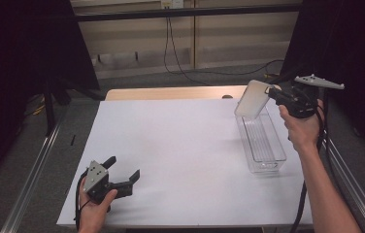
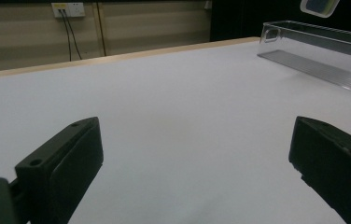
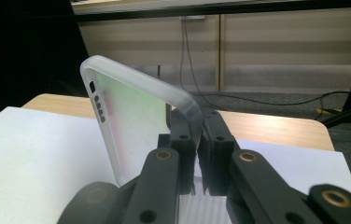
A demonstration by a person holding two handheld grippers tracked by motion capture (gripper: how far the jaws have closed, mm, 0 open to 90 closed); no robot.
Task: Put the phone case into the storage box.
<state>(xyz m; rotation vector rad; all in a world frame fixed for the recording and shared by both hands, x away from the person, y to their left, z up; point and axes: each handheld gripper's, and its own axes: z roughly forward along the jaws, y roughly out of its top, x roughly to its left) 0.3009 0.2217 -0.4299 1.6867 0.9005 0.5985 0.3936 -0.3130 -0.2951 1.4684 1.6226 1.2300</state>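
Down at the near left, the left gripper rests on the white table, jaws spread wide and holding nothing. Over to the right, the right gripper pinches a frosted phone case above the clear tray.

We see our right tool clamped on one edge of a frosted phone case, held tilted above the white tabletop.
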